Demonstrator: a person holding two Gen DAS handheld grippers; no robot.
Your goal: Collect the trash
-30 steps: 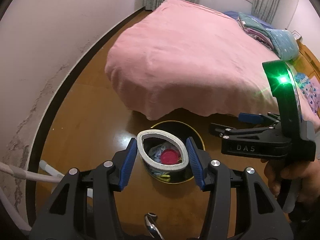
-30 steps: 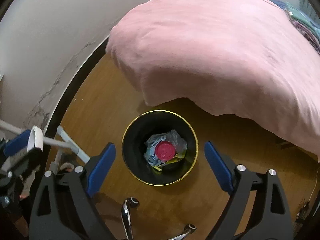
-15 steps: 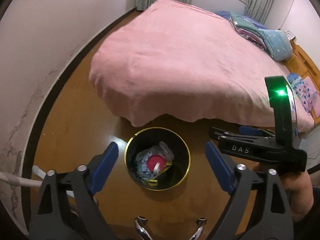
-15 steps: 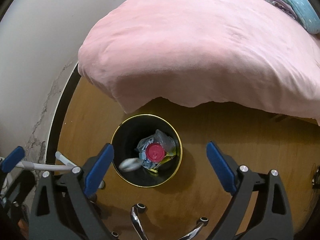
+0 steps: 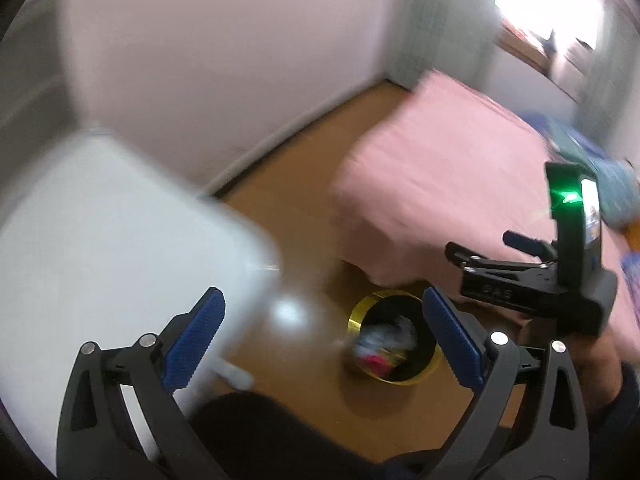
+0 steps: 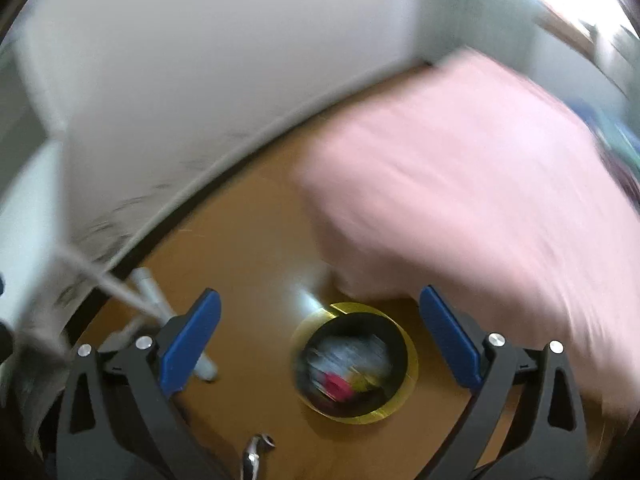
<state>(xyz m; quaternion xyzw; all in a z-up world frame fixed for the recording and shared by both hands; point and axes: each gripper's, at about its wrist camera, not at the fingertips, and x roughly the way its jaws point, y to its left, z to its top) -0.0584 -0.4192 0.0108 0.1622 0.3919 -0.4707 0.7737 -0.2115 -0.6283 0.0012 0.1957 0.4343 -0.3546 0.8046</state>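
Blue rubber pads stand wide apart on the left gripper (image 5: 323,340), nothing between them, and the right gripper (image 6: 319,336) is spread just as wide and just as empty. Below both, on the wooden floor (image 6: 248,232), sits the black bin (image 6: 356,364) with its gold rim, just beside the overhanging corner of the pink bedspread (image 6: 480,184). The trash (image 6: 344,368) lies heaped inside it: crumpled wrappers and something red, too smeared to name. A white table (image 5: 100,232) blurs in at the left. I'd judge a drop-off done and the hunt for another piece beginning; next, steady the view and find litter outside the bin.
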